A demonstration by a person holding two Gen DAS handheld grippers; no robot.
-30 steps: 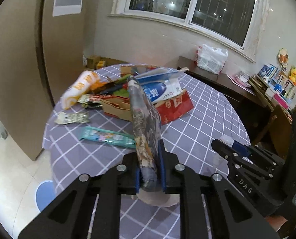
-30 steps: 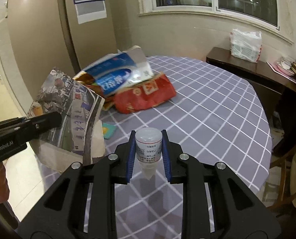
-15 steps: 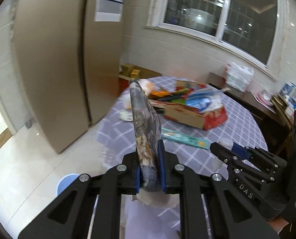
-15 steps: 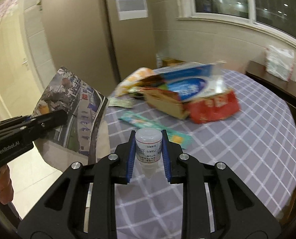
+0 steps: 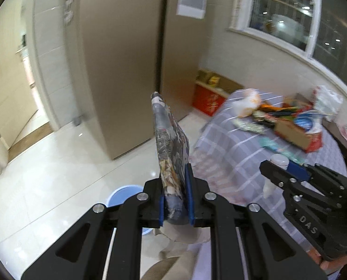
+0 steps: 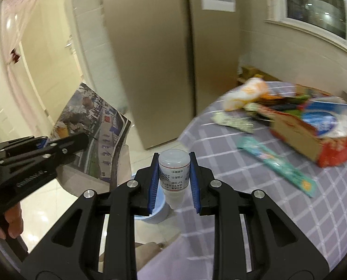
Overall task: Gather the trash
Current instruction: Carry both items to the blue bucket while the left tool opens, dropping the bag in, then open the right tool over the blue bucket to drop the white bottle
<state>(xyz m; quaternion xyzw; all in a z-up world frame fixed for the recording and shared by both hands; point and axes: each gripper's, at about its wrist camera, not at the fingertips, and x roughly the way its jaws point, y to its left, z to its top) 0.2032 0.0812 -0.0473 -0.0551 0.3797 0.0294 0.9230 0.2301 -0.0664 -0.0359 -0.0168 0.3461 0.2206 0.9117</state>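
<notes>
My left gripper (image 5: pixel 175 193) is shut on a folded printed magazine (image 5: pixel 170 144), held on edge over the tiled floor; the same magazine (image 6: pixel 94 137) shows in the right wrist view beside the left gripper (image 6: pixel 64 143). My right gripper (image 6: pixel 173 179) is shut on a small white plastic bottle (image 6: pixel 174 170) with a printed label, at the table's edge; the bottle (image 5: pixel 278 161) also appears in the left wrist view. A light blue bin (image 5: pixel 124 198) stands on the floor below both grippers, its rim (image 6: pixel 157 210) partly hidden behind my right fingers.
The round table (image 6: pixel 278 198) with a grey checked cloth carries a red carton (image 6: pixel 313 137), a teal wrapper (image 6: pixel 278 165), an orange-and-white bag (image 6: pixel 245 93) and other packets. A tall beige cabinet (image 5: pixel 122 70) stands behind the floor; a doorway (image 5: pixel 15 81) is left. A red box (image 5: pixel 208 98) sits by the wall.
Both grippers have swung left off the table toward the floor, each still holding its item. The blue bin has come into view below them and the table has slid right.
</notes>
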